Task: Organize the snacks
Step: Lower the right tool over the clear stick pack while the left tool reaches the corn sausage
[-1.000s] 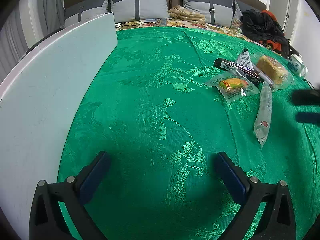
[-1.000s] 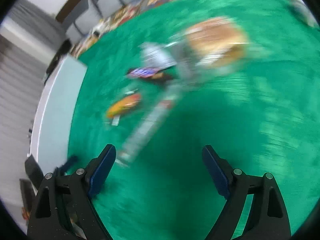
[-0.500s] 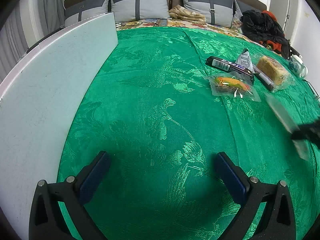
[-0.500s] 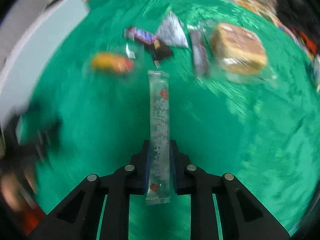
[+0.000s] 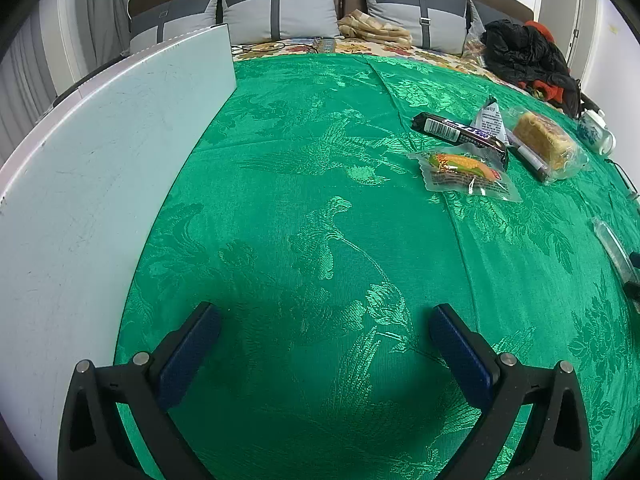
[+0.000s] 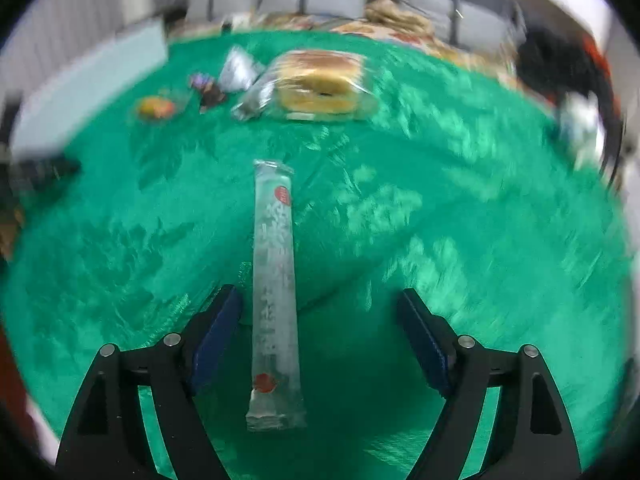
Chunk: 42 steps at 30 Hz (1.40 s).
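Green cloth (image 6: 460, 240): long clear packet (image 6: 274, 280) between spread hand-held gripper (image 6: 320, 320).

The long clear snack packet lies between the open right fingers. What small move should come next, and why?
Probably lift the right gripper clear of the long packet. Its jaws have just been opening, the packet lies free on the green cloth, and other snacks wait further off.

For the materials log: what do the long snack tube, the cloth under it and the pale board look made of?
Snack tube: clear glossy plastic film, likely; contents show through, ends crimped. Cloth: shiny woven green fabric, satin-like; raised floral pattern catches light. Board: pale, smooth, rigid, faintly scuffed; material unclear.
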Available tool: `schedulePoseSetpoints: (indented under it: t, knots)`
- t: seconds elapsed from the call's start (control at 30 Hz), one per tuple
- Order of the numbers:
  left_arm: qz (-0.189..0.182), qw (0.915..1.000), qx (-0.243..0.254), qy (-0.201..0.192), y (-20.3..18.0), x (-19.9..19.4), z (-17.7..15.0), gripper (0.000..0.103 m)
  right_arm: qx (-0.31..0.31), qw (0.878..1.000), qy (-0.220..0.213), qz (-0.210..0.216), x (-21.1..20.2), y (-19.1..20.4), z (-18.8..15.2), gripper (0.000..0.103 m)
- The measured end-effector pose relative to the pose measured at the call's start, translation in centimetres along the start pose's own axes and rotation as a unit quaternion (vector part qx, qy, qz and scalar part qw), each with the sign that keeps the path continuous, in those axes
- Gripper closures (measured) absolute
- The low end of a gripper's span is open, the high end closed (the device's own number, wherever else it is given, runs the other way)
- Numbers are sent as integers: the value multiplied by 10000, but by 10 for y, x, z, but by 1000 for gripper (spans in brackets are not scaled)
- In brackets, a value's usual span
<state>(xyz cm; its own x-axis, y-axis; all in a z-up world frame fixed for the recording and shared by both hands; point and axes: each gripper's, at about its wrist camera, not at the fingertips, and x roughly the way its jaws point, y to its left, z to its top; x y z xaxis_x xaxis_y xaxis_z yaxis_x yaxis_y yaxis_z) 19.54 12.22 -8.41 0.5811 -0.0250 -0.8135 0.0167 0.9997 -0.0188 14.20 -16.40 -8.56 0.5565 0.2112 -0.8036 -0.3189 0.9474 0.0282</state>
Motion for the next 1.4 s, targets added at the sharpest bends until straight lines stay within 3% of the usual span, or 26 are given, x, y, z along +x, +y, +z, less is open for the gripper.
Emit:
schedulePoseSetpoints:
  t: [0.07,0.23,0.53,0.6,0.67,0.73,0.87,1.0,1.07,1.1,1.13,1.2,1.37,1.4]
  knots:
    - [0,10000,0,1,0,0,0,0,53,9998,-201,-23,-6,-2,-9,17]
    - [-1,10000,-1,2,-1,0,1,0,-50,9999,-136,-38,-4,-2,-9,11]
    - [10,10000,38,15,-1,1,3,0,-48,9999,-125,-15,1,-12,-2,11]
    - [-198,9985,324,394,-8,7,15,0,-48,9999,-125,-16,2,-12,-2,11]
    - [-527,9912,858,856,-27,15,37,3,-48,9999,-125,-15,2,-12,-2,11]
    - [-757,9847,1363,783,-48,14,58,7,-46,9999,-125,-12,2,-11,-2,11]
    - [-631,9680,2379,495,-91,26,98,7,-47,9999,-125,-13,2,-12,-2,11]
    - [-732,9562,2691,890,-109,66,112,8,-48,9999,-124,-14,2,-12,-2,11]
    - [-1092,9606,2406,863,-103,66,115,20,-48,9999,-125,-15,0,-10,-3,11]
    - [-1320,9634,2083,1050,-94,67,116,28,-48,9999,-124,-16,0,-9,-3,11]
    - [-1345,9659,1956,1030,-90,63,114,42,-43,9999,-123,-11,5,-19,1,11]
    - [-1492,9647,1817,1186,-83,52,104,57,-40,9999,-124,-7,7,-19,1,11]
    - [-1751,9550,1762,1620,-91,24,77,56,-43,9999,-122,-12,7,-17,0,11]
    - [-1706,9562,1757,1602,-93,18,74,48,-43,9999,-122,-15,7,-17,0,11]
